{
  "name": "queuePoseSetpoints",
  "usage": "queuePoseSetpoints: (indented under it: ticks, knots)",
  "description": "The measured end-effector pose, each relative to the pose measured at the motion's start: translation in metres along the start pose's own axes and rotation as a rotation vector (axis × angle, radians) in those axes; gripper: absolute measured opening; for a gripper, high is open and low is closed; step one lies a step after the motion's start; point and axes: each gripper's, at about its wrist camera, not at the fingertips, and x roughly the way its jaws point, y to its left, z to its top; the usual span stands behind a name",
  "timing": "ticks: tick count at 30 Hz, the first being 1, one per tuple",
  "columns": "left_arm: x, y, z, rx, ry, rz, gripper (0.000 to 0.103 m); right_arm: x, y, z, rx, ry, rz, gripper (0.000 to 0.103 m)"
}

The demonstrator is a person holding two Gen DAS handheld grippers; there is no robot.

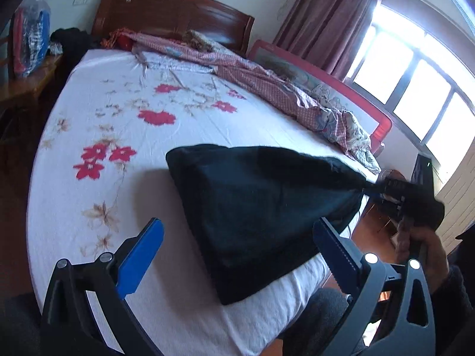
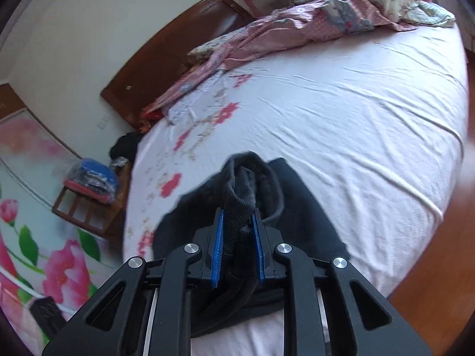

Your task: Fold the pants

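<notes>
1. Left-wrist view: the left gripper point(image 1: 237, 247), black-armed with blue pads, stands wide apart with nothing between its fingers, poised above the near edge of the bed.
2. Ahead of it lie the dark navy, soft-fabric pants point(image 1: 261, 207), bunched on the white bed sheet printed with red flowers point(image 1: 124, 136), near the bed's front edge.
3. One end of the pants is drawn up off the sheet to the right, into a taut point that meets the right gripper point(image 1: 383, 191).
4. Right-wrist view: the right gripper point(image 2: 239, 231) is narrowly closed on a fold of the pants point(image 2: 297, 207), both blue pads pressing the ribbed knit band.
5. A grey fleecy lining shows in the garment's opening just beyond the pads.
6. Along the far side of the bed lies a crumpled pink checked quilt point(image 2: 267, 29), well apart from the pants.
7. Behind it stands a dark brown wooden headboard point(image 1: 175, 12).
</notes>
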Motion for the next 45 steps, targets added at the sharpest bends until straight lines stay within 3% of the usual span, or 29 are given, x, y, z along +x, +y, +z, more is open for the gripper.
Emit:
queuePoseSetpoints:
  ticks: [1, 2, 3, 5, 9, 12, 16, 18, 21, 22, 23, 24, 25, 29, 32, 33, 36, 37, 39, 41, 45]
  knots:
    - [0.007, -0.003, 0.003, 0.016, 0.000, -0.015, 0.101, 0.017, -0.029, -0.009, 0.055, 0.056, -0.083, 0.028]
    - [0.018, -0.007, 0.006, 0.045, -0.001, -0.029, 0.101, 0.028, -0.051, -0.016, 0.082, 0.070, -0.187, 0.055]
    - [0.030, -0.011, 0.006, 0.074, 0.006, -0.023, 0.101, 0.026, -0.062, -0.022, 0.105, 0.057, -0.179, 0.059]
    - [0.059, -0.019, 0.002, 0.145, 0.063, -0.027, 0.101, 0.004, -0.060, -0.020, 0.138, 0.011, -0.186, 0.059]
    - [0.107, -0.030, -0.018, 0.163, 0.234, -0.081, 0.101, -0.027, -0.022, 0.015, 0.031, -0.085, -0.142, 0.059]
    - [0.120, -0.040, -0.039, 0.208, 0.317, -0.085, 0.101, -0.012, -0.002, 0.047, -0.059, -0.064, -0.113, 0.059]
    - [0.119, -0.051, -0.061, 0.308, 0.350, -0.065, 0.101, 0.036, 0.010, 0.082, -0.101, 0.027, -0.060, 0.059]
    - [0.120, -0.053, -0.063, 0.316, 0.354, -0.054, 0.101, 0.062, 0.010, 0.091, -0.080, 0.065, -0.083, 0.059]
    - [0.124, -0.053, -0.060, 0.288, 0.368, -0.056, 0.101, 0.097, 0.010, 0.093, -0.034, 0.168, -0.050, 0.059]
    - [0.125, -0.053, -0.061, 0.291, 0.372, -0.053, 0.101, 0.106, 0.012, 0.091, -0.039, 0.202, -0.052, 0.059]
    - [0.125, -0.054, -0.062, 0.307, 0.372, -0.049, 0.101, 0.110, 0.013, 0.089, -0.048, 0.200, -0.043, 0.036]
    - [0.125, -0.056, -0.064, 0.324, 0.369, -0.046, 0.101, 0.111, 0.014, 0.086, -0.057, 0.197, -0.038, 0.031]
    - [0.125, -0.057, -0.066, 0.335, 0.367, -0.044, 0.101, 0.108, 0.016, 0.087, -0.067, 0.184, -0.047, 0.010]
    - [0.125, -0.059, -0.071, 0.355, 0.358, -0.037, 0.101, 0.101, 0.008, 0.092, -0.081, 0.145, -0.123, 0.006]
    - [0.126, -0.063, -0.075, 0.396, 0.357, -0.040, 0.101, 0.111, 0.011, 0.089, -0.166, 0.186, -0.280, 0.007]
    - [0.125, -0.064, -0.076, 0.409, 0.358, -0.036, 0.101, 0.107, 0.017, 0.090, -0.183, 0.174, -0.374, 0.007]
    - [0.122, -0.061, -0.068, 0.371, 0.352, -0.061, 0.101, 0.085, 0.056, 0.098, -0.281, 0.082, -0.386, 0.007]
    - [0.121, -0.059, -0.066, 0.352, 0.351, -0.066, 0.101, 0.085, 0.070, 0.100, -0.320, 0.086, -0.309, 0.008]
    - [0.115, -0.061, -0.058, 0.305, 0.331, -0.082, 0.101, 0.105, 0.102, 0.101, -0.361, 0.212, -0.061, 0.009]
    - [0.109, -0.072, -0.051, 0.312, 0.298, -0.096, 0.101, 0.132, 0.136, 0.096, -0.454, 0.281, 0.027, 0.032]
    - [0.106, -0.114, -0.039, 0.459, 0.232, -0.165, 0.101, 0.192, 0.184, 0.075, -0.574, 0.462, 0.118, 0.032]
